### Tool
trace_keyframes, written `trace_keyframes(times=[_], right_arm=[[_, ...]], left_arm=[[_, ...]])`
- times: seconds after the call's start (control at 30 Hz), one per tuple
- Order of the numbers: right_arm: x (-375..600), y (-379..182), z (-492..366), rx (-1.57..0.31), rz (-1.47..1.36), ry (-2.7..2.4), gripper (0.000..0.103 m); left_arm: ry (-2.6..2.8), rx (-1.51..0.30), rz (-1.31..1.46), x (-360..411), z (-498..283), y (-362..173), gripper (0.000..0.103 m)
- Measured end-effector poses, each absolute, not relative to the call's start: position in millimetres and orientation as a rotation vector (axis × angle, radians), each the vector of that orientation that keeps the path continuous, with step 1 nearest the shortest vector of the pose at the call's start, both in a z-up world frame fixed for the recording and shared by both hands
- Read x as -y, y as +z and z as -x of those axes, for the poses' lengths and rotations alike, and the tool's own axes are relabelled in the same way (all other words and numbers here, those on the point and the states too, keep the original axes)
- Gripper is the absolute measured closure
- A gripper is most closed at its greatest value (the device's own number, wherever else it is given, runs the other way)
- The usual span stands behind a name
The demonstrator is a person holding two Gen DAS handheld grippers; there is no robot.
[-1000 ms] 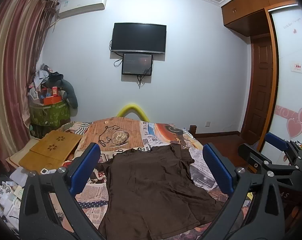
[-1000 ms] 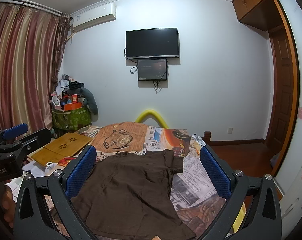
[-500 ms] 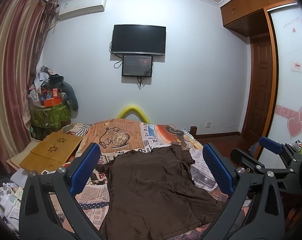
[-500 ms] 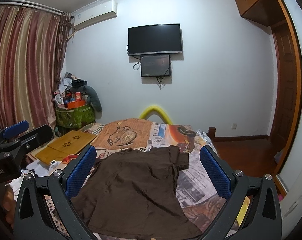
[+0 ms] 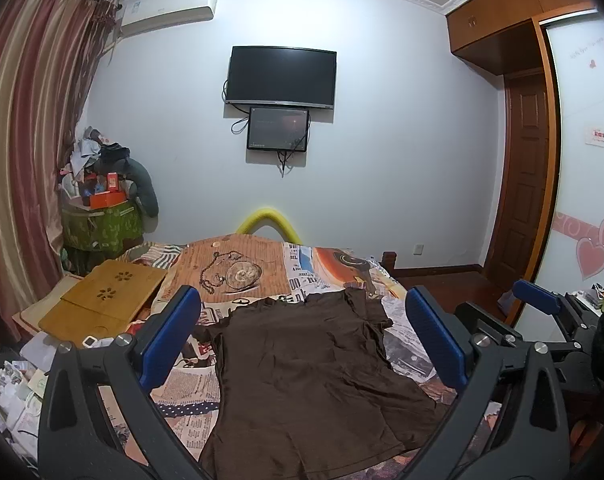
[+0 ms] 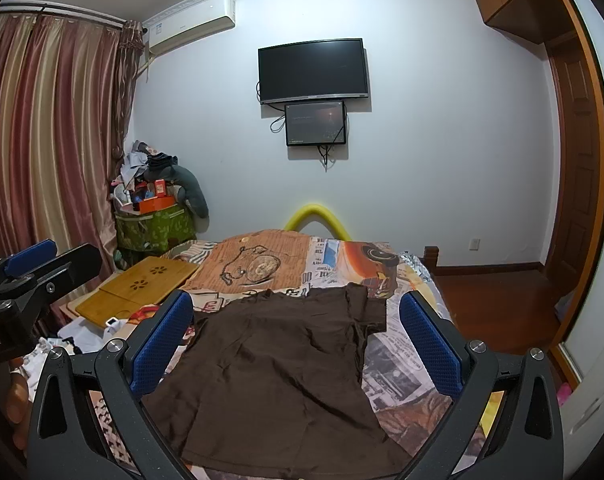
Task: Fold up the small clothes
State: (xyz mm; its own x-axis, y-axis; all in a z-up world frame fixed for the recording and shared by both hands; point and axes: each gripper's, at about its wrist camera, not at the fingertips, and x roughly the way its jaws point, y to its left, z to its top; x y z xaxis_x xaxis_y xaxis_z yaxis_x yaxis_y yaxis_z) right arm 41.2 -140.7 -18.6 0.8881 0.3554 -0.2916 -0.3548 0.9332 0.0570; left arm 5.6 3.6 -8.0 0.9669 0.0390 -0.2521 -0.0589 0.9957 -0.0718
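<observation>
A dark brown short-sleeved shirt lies spread flat on the bed, neck toward the far wall; it also shows in the right wrist view. My left gripper is open and empty, held above the shirt's near half. My right gripper is open and empty, also above the shirt. The right gripper shows at the right edge of the left wrist view; the left gripper shows at the left edge of the right wrist view.
The bed has a newspaper-print cover. A wooden lap desk and loose clutter lie at its left. A green bin piled with things stands by the curtain. A wardrobe and a door are at the right.
Both grippers have lifted and drawn back slightly, so the shirt sits a little lower in both views. The shirt has not moved.
</observation>
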Motion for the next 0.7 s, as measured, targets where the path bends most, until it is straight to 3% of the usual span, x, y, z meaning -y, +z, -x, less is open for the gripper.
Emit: trace_keyframes(times=[0.7], right_arm=[[140.8, -19.3, -44.1, -0.300, -0.002, 0.355, 0.000]], left_arm=[[0.050, -0.257, 0.083, -4.5, -8.5, -9.3, 0.000]])
